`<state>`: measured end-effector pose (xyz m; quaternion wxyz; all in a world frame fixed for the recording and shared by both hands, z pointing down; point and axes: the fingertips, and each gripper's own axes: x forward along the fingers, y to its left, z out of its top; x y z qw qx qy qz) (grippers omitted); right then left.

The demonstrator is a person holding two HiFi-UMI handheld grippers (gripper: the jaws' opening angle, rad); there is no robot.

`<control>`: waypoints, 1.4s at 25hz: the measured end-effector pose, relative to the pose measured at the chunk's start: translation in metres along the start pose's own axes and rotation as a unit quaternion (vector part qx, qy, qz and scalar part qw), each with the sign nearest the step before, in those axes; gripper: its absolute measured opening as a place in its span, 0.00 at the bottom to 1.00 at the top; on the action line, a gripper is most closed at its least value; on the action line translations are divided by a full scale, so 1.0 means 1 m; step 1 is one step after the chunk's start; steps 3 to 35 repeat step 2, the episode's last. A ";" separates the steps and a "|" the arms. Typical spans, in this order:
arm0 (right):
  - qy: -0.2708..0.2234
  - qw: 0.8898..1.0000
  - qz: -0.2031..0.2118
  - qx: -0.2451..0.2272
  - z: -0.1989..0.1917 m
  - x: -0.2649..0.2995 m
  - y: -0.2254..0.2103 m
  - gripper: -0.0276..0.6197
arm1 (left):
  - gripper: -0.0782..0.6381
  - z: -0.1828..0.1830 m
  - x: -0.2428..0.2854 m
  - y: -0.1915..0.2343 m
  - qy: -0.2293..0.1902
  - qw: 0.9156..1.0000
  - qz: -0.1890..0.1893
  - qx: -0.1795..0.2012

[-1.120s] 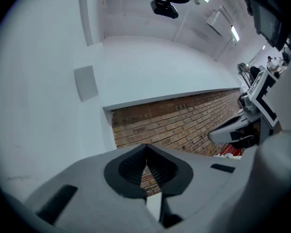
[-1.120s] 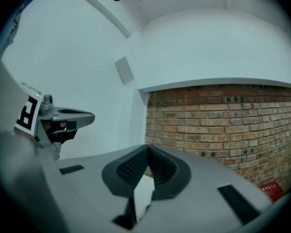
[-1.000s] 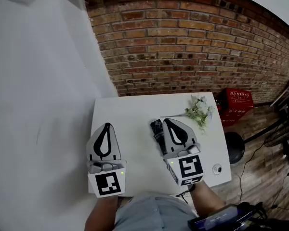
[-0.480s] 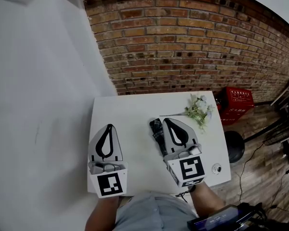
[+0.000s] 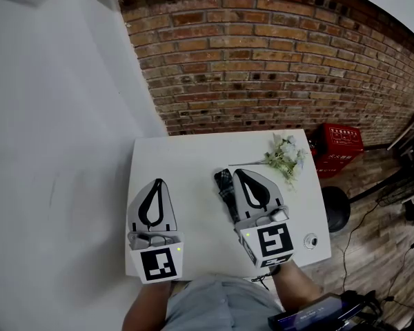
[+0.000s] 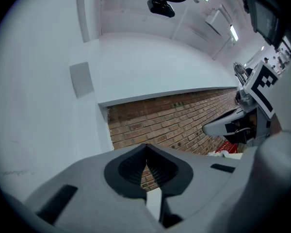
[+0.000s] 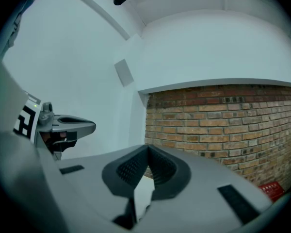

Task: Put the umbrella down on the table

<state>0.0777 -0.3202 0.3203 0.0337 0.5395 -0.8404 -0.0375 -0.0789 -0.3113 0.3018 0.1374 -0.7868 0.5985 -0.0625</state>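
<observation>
Against the brick wall [image 5: 262, 61], the white counter [image 5: 186, 161] bears the folded umbrella [image 5: 225, 190] just beside the right claw [image 5: 238, 173], closed empty like the left claw [image 5: 155, 181]; the task looks finished.

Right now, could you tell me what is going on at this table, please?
A person holds a gripper in each hand above a white table. A folded umbrella appears to lie on the table, close beside the right gripper and partly hidden by it. The right gripper and the left gripper both have their jaws shut with nothing between them, so neither holds the umbrella. A bunch of flowers lies near the table's far right corner.
</observation>
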 end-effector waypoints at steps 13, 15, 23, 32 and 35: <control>0.000 1.000 -0.002 0.000 -0.001 0.000 0.000 0.05 | 0.12 -0.002 0.000 -0.001 0.001 1.000 -0.002 0.001; 0.000 1.000 -0.002 0.000 -0.001 0.000 0.000 0.05 | 0.12 -0.002 0.000 -0.001 0.001 1.000 -0.002 0.001; 0.000 1.000 -0.002 0.000 -0.001 0.000 0.000 0.05 | 0.12 -0.002 0.000 -0.001 0.001 1.000 -0.002 0.001; 0.000 1.000 -0.002 0.000 -0.001 0.000 0.000 0.05 | 0.12 -0.002 0.000 -0.001 0.001 1.000 -0.002 0.001; 0.000 1.000 -0.002 0.000 -0.001 0.000 0.000 0.05 | 0.12 -0.002 0.000 -0.001 0.001 1.000 -0.002 0.001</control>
